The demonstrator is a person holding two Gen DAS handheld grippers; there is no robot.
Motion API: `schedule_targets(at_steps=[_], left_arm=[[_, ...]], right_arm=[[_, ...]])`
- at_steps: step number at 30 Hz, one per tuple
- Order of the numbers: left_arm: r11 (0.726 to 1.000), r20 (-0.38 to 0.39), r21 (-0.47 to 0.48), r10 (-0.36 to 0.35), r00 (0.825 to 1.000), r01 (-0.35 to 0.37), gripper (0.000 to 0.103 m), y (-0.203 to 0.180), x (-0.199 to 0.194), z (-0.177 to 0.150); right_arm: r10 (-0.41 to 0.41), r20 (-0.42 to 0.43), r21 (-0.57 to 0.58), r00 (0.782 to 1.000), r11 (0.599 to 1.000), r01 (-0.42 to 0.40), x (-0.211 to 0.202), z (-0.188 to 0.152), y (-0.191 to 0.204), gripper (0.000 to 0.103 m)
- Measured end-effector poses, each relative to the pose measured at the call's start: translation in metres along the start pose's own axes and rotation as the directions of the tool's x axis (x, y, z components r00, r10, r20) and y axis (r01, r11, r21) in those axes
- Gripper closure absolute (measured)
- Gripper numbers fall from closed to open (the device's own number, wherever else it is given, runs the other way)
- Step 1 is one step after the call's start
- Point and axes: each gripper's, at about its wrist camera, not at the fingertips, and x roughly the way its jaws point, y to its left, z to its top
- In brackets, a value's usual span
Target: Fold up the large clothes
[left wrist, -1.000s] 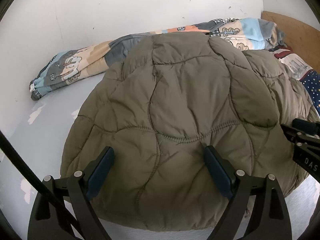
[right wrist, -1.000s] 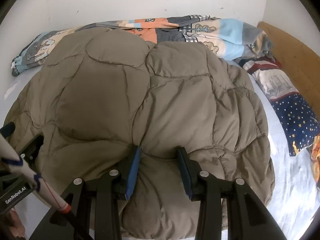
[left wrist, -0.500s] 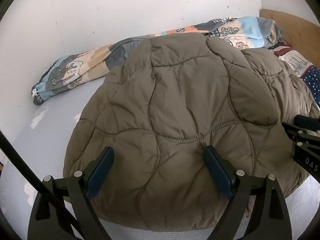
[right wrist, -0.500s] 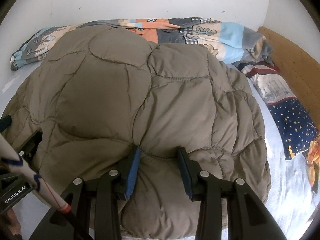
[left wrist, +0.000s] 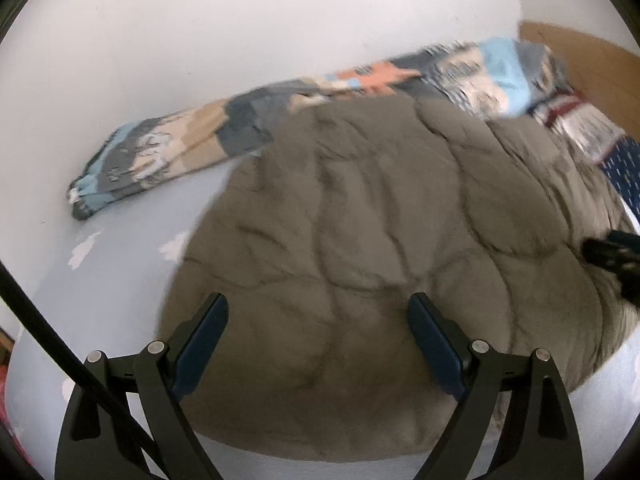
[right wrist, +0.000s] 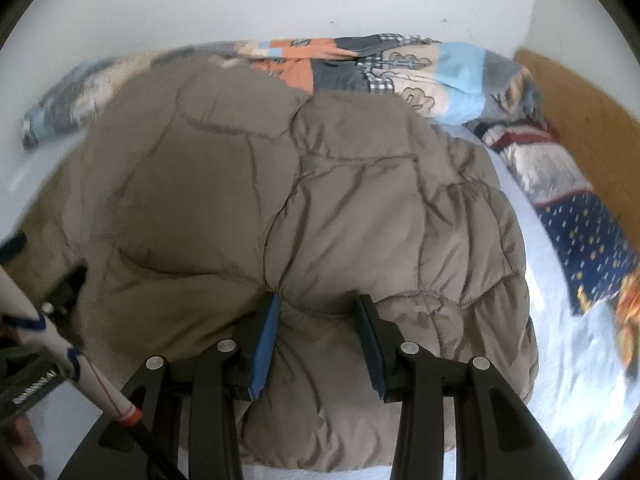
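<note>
A puffy olive quilted jacket (left wrist: pixel 380 240) lies bunched on a pale bed sheet (left wrist: pixel 100 280). My left gripper (left wrist: pixel 318 312) stands wide open over the jacket's near left part, its left finger at the jacket's edge. In the right wrist view the jacket (right wrist: pixel 280 200) fills the middle. My right gripper (right wrist: pixel 318 304) is shut on a thick bulge of its near hem, and seams pucker toward the left pad. The right gripper's tip (left wrist: pixel 612 256) shows at the left view's right edge. Part of the left gripper (right wrist: pixel 60 292) shows at the other view's left edge.
A patchwork blanket (right wrist: pixel 400 68) is rolled along the white wall behind the jacket. A star-patterned navy pillow (right wrist: pixel 592 240) lies at the right, by a wooden board (right wrist: pixel 580 104). A white rod with a red band (right wrist: pixel 60 352) crosses the lower left.
Both views have gone blurred. In the left wrist view the jacket has slid slightly right, so the left finger now sits at its edge. The right gripper keeps its hold.
</note>
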Motion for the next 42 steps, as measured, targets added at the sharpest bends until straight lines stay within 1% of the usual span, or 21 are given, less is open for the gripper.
schedule_targets(at_steps=[3, 5, 6, 7, 8, 10, 13, 16, 20, 22, 23, 26, 28, 30, 33, 34, 36, 37, 38, 40, 42], left_arm=[[0.996, -0.033, -0.082, 0.028, 0.999, -0.031, 0.012, 0.025, 0.006, 0.004], [0.991, -0.095, -0.115, 0.060, 0.994, -0.070, 0.012, 0.038, 0.019, 0.000], [0.990, -0.144, -0.116, 0.067, 0.987, -0.084, 0.012, 0.041, 0.029, -0.004], [0.990, -0.185, -0.126, 0.042, 0.982, -0.066, 0.012, 0.043, 0.039, -0.008], [0.989, -0.195, -0.139, 0.030, 0.980, -0.058, 0.012, 0.045, 0.041, -0.011], [0.988, -0.198, -0.137, 0.039, 0.980, -0.066, 0.012, 0.043, 0.041, -0.012], [0.990, -0.197, -0.120, 0.045, 0.979, -0.070, 0.012, 0.043, 0.039, -0.010], [0.986, -0.180, -0.154, 0.031, 0.983, -0.059, 0.012, 0.049, 0.033, -0.004], [0.968, -0.149, -0.230, 0.071, 0.986, -0.105, 0.012, 0.076, 0.026, 0.004], [0.961, -0.173, -0.244, 0.087, 0.981, -0.128, 0.012, 0.086, 0.030, 0.004], [0.961, -0.208, -0.235, 0.094, 0.974, -0.143, 0.012, 0.088, 0.038, 0.000], [0.967, -0.284, -0.221, 0.061, 0.957, -0.128, 0.012, 0.086, 0.056, -0.009], [0.964, -0.285, -0.239, 0.047, 0.958, -0.118, 0.012, 0.091, 0.055, -0.007], [0.951, -0.286, -0.302, -0.024, 0.958, -0.066, 0.012, 0.102, 0.048, -0.003], [0.892, -0.291, -0.452, -0.155, 0.944, 0.007, 0.012, 0.131, 0.041, -0.007], [0.863, -0.292, -0.505, -0.191, 0.937, 0.018, 0.012, 0.145, 0.040, -0.011], [0.794, -0.289, -0.607, -0.263, 0.921, 0.036, 0.012, 0.171, 0.039, -0.023], [0.750, -0.283, -0.660, -0.303, 0.910, 0.045, 0.012, 0.181, 0.038, -0.032], [0.671, -0.264, -0.739, -0.370, 0.891, 0.060, 0.012, 0.197, 0.038, -0.046], [0.520, -0.182, -0.846, -0.485, 0.855, 0.115, 0.012, 0.213, 0.034, -0.069], [0.388, -0.100, -0.908, -0.568, 0.817, 0.159, 0.012, 0.218, 0.032, -0.089]], right_arm=[[0.001, 0.020, 0.115, 1.000, 0.993, -0.003, -0.011, 0.007, -0.030, 0.060], [-0.005, 0.009, 0.197, 1.000, 0.980, 0.003, -0.009, 0.006, -0.052, 0.060], [-0.002, -0.013, 0.229, 1.000, 0.973, 0.005, -0.005, 0.004, -0.062, 0.060], [0.011, -0.050, 0.252, 0.999, 0.968, 0.002, 0.003, 0.000, -0.069, 0.060], [0.035, -0.087, 0.263, 0.996, 0.965, -0.011, 0.011, -0.003, -0.072, 0.060], [0.093, -0.135, 0.290, 0.986, 0.956, -0.050, 0.028, -0.011, -0.075, 0.060], [0.087, -0.144, 0.262, 0.986, 0.964, -0.047, 0.028, -0.010, -0.072, 0.060], [0.106, -0.132, 0.309, 0.986, 0.949, -0.061, 0.022, -0.009, -0.079, 0.060], [0.029, -0.044, 0.295, 0.999, 0.955, -0.014, -0.007, 0.000, -0.086, 0.060], [-0.006, -0.013, 0.306, 1.000, 0.952, 0.009, -0.015, 0.001, -0.096, 0.060], [-0.005, -0.027, 0.312, 1.000, 0.950, 0.013, -0.012, 0.000, -0.102, 0.060], [0.033, -0.113, 0.347, 0.993, 0.938, 0.009, 0.009, -0.010, -0.113, 0.060], [0.078, -0.171, 0.345, 0.982, 0.939, -0.014, 0.024, -0.016, -0.111, 0.059], [0.079, -0.160, 0.348, 0.984, 0.937, -0.019, 0.023, -0.015, -0.114, 0.059], [0.127, -0.107, 0.447, 0.986, 0.892, -0.067, 0.007, -0.014, -0.132, 0.056], [0.133, -0.083, 0.489, 0.988, 0.869, -0.076, 0.000, -0.016, -0.143, 0.054], [0.117, -0.061, 0.538, 0.991, 0.840, -0.066, -0.009, -0.022, -0.161, 0.038], [0.099, -0.060, 0.559, 0.993, 0.828, -0.049, -0.013, -0.026, -0.170, 0.036], [0.072, -0.065, 0.591, 0.995, 0.806, -0.020, -0.017, -0.033, -0.183, 0.035], [0.071, -0.079, 0.654, 0.994, 0.757, -0.002, -0.019, -0.047, -0.202, 0.035], [0.099, -0.076, 0.725, 0.992, 0.688, -0.013, -0.021, -0.063, -0.218, 0.035]])
